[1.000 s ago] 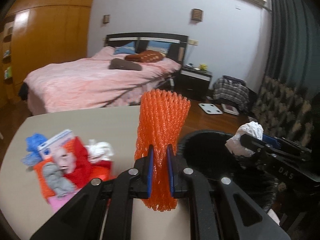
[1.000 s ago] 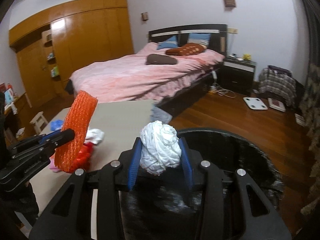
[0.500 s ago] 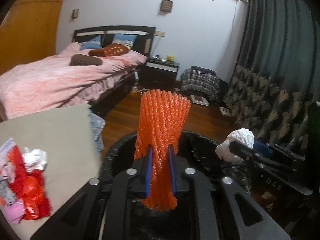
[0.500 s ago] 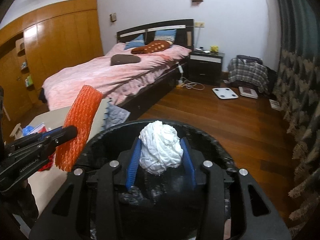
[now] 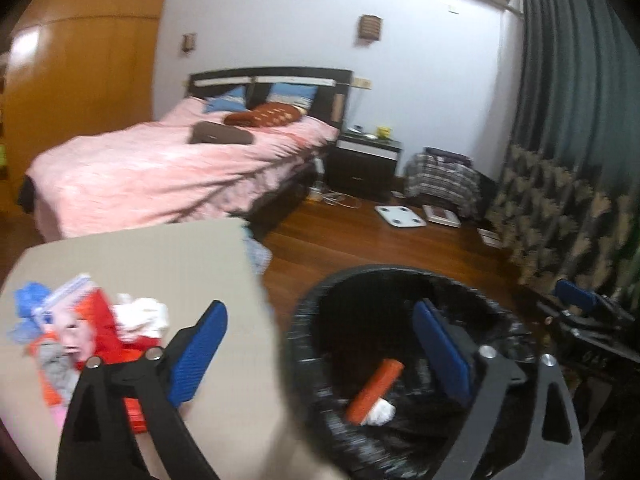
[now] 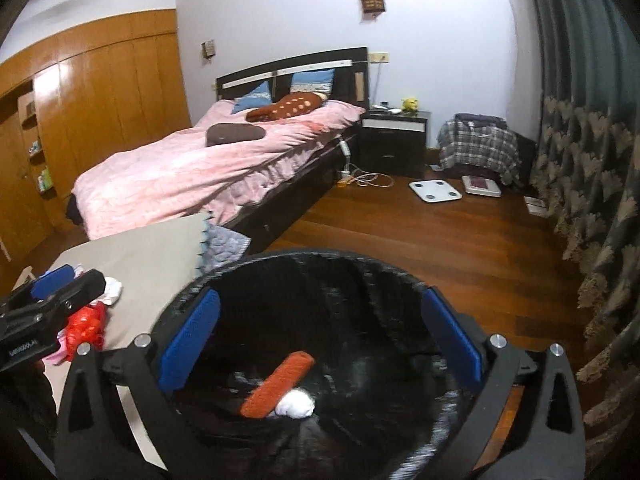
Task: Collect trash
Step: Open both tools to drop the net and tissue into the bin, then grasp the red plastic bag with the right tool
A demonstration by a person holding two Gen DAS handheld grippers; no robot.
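Observation:
An orange foam net sleeve (image 6: 278,385) and a crumpled white paper ball (image 6: 296,404) lie at the bottom of the black-lined bin (image 6: 400,276). My right gripper (image 6: 320,340) hovers over the bin mouth, its jaws opening wide with nothing between them. My left gripper (image 5: 320,354) straddles the bin's left rim (image 5: 298,328) and the table edge, jaws also opening, empty. The sleeve (image 5: 374,390) and the paper ball (image 5: 380,414) also show inside the bin in the left wrist view. A trash heap (image 5: 92,336) of red, white, blue and pink bits sits on the beige table (image 5: 160,264).
The left gripper's body (image 6: 48,312) shows at the left of the right wrist view, above the trash heap (image 6: 86,324). A pink bed (image 6: 208,160), a nightstand (image 6: 394,142), floor scales (image 6: 434,191) and dark curtains (image 6: 592,160) surround the wooden floor.
Both grippers opened. The orange sleeve left the left gripper and the white paper ball left the right one; both now lie in the bin. The left gripper shifted back toward the table.

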